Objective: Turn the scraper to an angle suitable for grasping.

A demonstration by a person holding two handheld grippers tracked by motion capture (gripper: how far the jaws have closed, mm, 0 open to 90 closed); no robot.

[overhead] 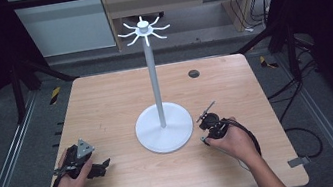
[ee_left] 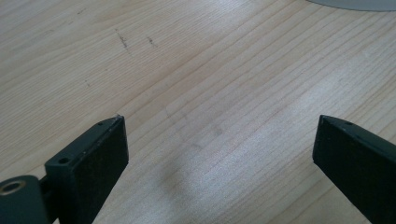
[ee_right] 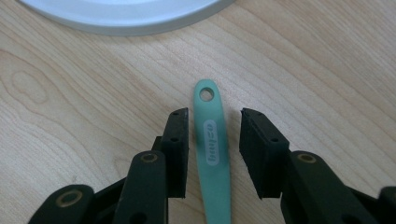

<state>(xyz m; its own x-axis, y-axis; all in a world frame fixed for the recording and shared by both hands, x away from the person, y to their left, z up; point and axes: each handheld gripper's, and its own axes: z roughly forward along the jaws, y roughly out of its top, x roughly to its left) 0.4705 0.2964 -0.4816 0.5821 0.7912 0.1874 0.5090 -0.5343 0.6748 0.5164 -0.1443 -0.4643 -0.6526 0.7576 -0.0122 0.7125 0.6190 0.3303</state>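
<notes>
High view, table (overhead: 105, 103): pale wood, square, carrying everything listed below.
High view, stand (overhead: 162, 124): white round foot near the table's middle, thin pole rising upright to a crown of hooks (overhead: 143, 30); judged to be the place where a holed handle would hang.
High view, left claw (overhead: 99, 168): lying low on the table at the person's left, well apart from the stand; seems parked, out of the working hand's way.
High view, right claw (overhead: 205, 118): just beside the stand's foot on its right, tilted down at the table; what lies under it is too small to tell from here.

Left gripper view, left claw (ee_left: 219, 140): jaws wide, bare wood grain between them, nothing held; a sliver of the stand's foot at the top right edge.

Right gripper view, handle (ee_right: 212, 154): green, slim, flat on the table, a round hole (ee_right: 205, 94) at its far end.
Right gripper view, handle axis: long axis runs straight along the claw's line, holed end pointing away towards the stand's foot (ee_right: 126, 18), the other end passing out under the claw.
Right gripper view, right claw (ee_right: 215, 128): jaws narrow, straddling the handle, a thin gap of wood showing each side; pads not yet pressing.
Judgement: the claw is squared to the handle so both pads meet its narrow edges together, leaving the hole free for a hook.
</notes>
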